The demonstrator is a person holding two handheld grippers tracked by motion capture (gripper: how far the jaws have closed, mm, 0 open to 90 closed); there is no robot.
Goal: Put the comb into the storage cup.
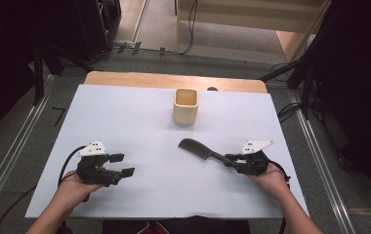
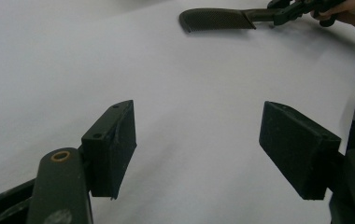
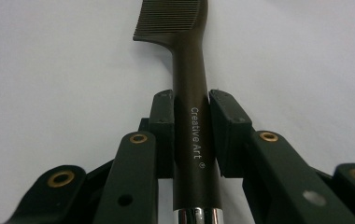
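The right tongs (image 1: 233,159) clamp the handle of a black comb (image 1: 199,148), which lies on the white-covered tabletop (image 1: 139,122) at the person's right side, its toothed head pointing up and left toward the middle of the sheet. In the right gripper view the two black jaws press against either side of the comb (image 3: 190,126) handle, just below the teeth; white lettering reading "Creative Art" runs along the handle and a chrome band shows near the bottom edge. The comb appears to be resting on the sheet or barely raised; the pictures do not settle which.

The left tongs (image 1: 122,165) sit spread wide at the person's left, holding nothing, well apart from the comb. The left gripper view looks between the parted jaws across bare white sheet to the comb (image 2: 217,19) far off.

A cream, square-mouthed cup (image 1: 186,106) stands upright near the far edge of the tabletop, beyond the comb and apart from it; nothing can be seen inside.

Judged from this, the grasp is secured and the work is at an early stage: the comb has yet to be lifted clear and carried, probably toward the cup, and set there.
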